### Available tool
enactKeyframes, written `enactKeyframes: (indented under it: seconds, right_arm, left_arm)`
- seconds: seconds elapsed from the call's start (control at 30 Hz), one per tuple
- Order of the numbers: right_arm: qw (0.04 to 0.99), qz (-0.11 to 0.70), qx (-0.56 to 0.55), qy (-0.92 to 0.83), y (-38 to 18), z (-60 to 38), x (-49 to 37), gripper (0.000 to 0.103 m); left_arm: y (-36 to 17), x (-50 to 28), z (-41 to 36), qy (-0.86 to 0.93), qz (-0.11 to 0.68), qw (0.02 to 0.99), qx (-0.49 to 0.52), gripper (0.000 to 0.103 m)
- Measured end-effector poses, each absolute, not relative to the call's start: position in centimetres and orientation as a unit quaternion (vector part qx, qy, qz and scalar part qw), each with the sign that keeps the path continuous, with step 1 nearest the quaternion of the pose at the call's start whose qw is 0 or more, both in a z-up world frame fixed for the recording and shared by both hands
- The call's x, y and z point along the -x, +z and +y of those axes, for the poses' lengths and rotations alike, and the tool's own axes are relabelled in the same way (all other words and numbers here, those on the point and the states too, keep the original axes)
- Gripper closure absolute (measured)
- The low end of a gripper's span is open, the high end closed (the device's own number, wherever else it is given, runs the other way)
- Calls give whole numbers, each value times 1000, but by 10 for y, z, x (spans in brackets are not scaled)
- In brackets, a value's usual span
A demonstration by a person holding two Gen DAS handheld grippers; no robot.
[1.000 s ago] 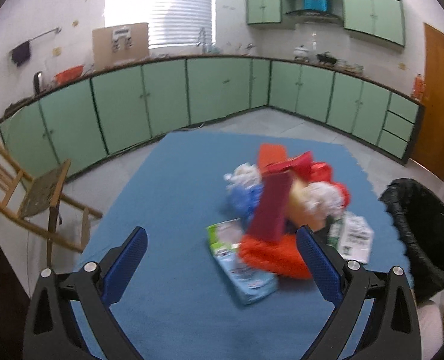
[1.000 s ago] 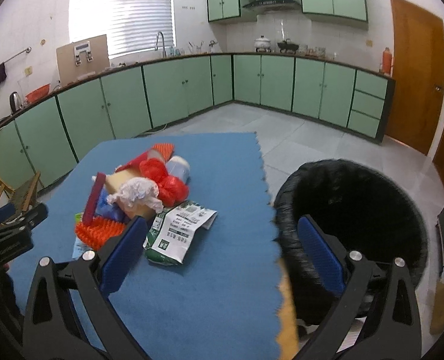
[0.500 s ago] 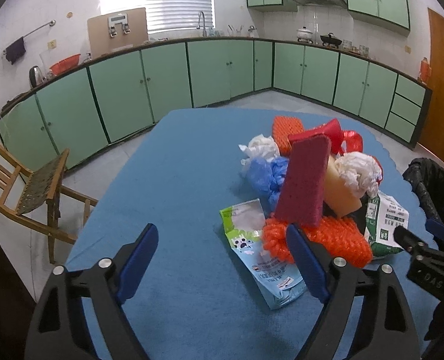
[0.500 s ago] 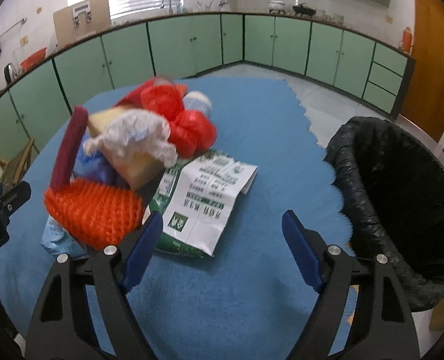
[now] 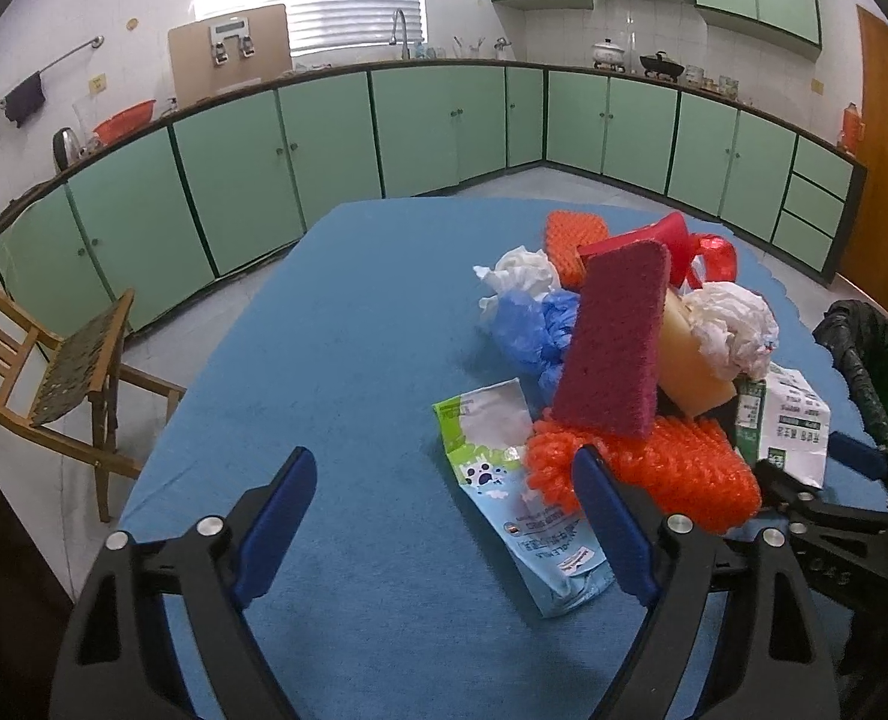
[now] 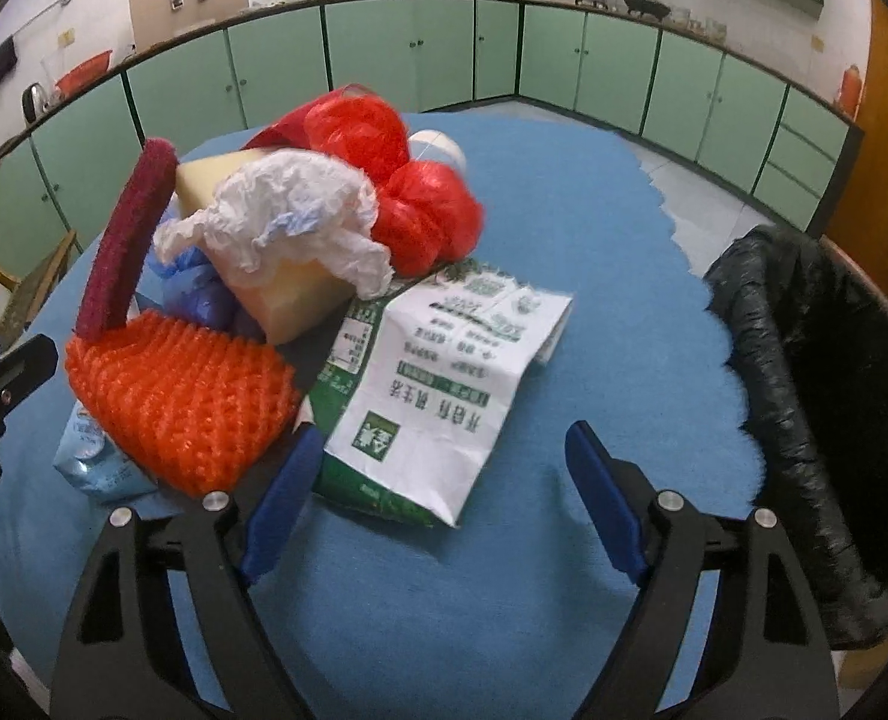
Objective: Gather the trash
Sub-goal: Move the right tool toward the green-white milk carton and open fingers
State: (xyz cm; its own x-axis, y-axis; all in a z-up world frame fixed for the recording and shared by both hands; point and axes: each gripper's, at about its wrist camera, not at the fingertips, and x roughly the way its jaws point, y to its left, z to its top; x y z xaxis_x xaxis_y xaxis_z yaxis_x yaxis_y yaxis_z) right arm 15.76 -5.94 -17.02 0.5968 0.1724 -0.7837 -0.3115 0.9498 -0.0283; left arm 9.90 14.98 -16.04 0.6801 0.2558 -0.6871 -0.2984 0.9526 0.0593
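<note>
While both jaws wide: trash pile (image 6: 276, 276) untouched.

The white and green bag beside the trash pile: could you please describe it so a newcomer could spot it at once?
On the blue table, between the trash pile and the black bin, lies the bag. Flat and printed, it alone has green bands on white paper.

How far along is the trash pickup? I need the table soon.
Nothing looks done: the pile, including the green-and-white bag and orange foam net, sits on the blue table. The left gripper and right gripper hover open, empty. Everything awaits the black bin.
</note>
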Motion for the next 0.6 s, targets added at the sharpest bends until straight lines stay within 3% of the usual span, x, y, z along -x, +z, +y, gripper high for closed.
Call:
enactKeyframes:
  seconds: [0.27, 0.6]
  right_arm:
    - [903, 408, 65, 118, -150, -78, -157, 17]
    - [894, 425, 87, 115, -170, -37, -167, 13]
  left_arm:
    - [-160, -99, 150, 151, 370, 916, 30, 18]
    - [-154, -95, 166, 169, 359, 917, 35, 17]
